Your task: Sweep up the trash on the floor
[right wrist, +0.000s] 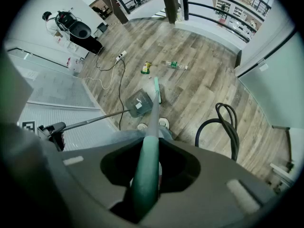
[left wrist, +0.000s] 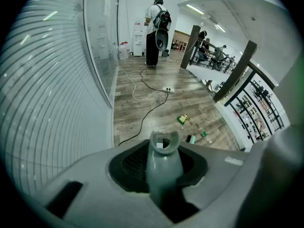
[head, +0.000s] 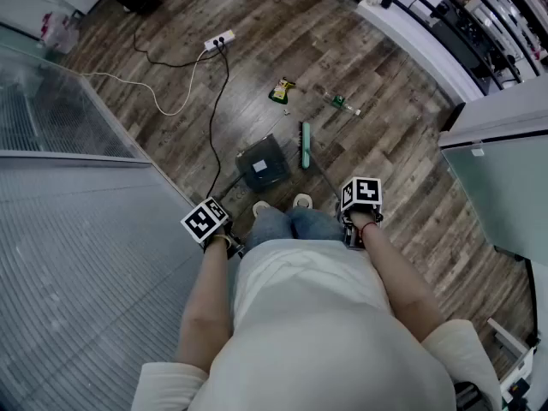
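Observation:
My left gripper is shut on the grey dustpan handle. The dark dustpan rests on the wooden floor just ahead of the person's shoes. My right gripper is shut on the green broom handle. The broom head stands on the floor right of the dustpan. Farther ahead lie a yellow-green wrapper and a small bottle with a green label.
A frosted glass wall runs along the left. A white power strip with black and white cables lies beyond the dustpan. A white ledge with black railing bounds the right. A person with a backpack stands far ahead. A black hose loop hangs at the right.

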Motion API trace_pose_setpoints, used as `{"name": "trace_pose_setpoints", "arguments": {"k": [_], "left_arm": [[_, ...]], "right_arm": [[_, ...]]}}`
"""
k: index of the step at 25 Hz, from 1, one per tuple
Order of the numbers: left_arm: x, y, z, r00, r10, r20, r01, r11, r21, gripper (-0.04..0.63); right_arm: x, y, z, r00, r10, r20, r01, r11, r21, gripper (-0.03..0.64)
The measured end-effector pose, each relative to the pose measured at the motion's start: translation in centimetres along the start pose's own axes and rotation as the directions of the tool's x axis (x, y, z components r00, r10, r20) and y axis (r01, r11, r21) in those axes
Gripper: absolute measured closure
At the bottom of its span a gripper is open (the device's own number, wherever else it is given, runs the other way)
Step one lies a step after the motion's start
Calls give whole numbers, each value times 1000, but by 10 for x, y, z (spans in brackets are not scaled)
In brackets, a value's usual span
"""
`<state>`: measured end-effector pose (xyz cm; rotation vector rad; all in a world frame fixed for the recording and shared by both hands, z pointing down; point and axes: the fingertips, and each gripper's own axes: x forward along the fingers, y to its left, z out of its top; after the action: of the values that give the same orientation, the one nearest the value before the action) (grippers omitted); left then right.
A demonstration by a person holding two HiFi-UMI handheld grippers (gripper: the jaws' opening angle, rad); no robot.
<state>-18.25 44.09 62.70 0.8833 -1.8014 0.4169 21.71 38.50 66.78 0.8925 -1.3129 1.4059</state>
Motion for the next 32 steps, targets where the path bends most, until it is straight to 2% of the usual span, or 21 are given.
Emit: {"name": "trace_pose_setpoints", "arguments": {"k": [4, 12, 17, 23, 28, 32], "left_arm": [[14, -16, 12, 1000, 5, -14, -5, 1000, 29, 502], [31, -26, 18, 998, 15, -53, -12, 998, 60, 500], [40, -36, 30, 998, 13, -65, -7, 995, 99, 500], [43, -35, 34, 997, 34, -70, -30, 998, 62, 500], [43, -41, 37, 997, 38, -70, -33, 997, 71, 500], [46, -41, 39, 996, 44, -77, -40, 998, 50, 500]], "right_arm": [[8, -2, 22, 999, -31, -28, 31, 999, -16, 522], [20, -1, 34, 993, -75, -88, 72, 997, -33, 522], [23, 0, 46, 994, -67, -89, 63, 997, -46, 522], [22, 2, 52, 994, -58, -91, 54, 998, -43, 522], [17, -4, 57, 994, -64, -86, 60, 997, -49, 522], [15, -8, 64, 995, -69, -71, 66, 996, -52, 522]]}}
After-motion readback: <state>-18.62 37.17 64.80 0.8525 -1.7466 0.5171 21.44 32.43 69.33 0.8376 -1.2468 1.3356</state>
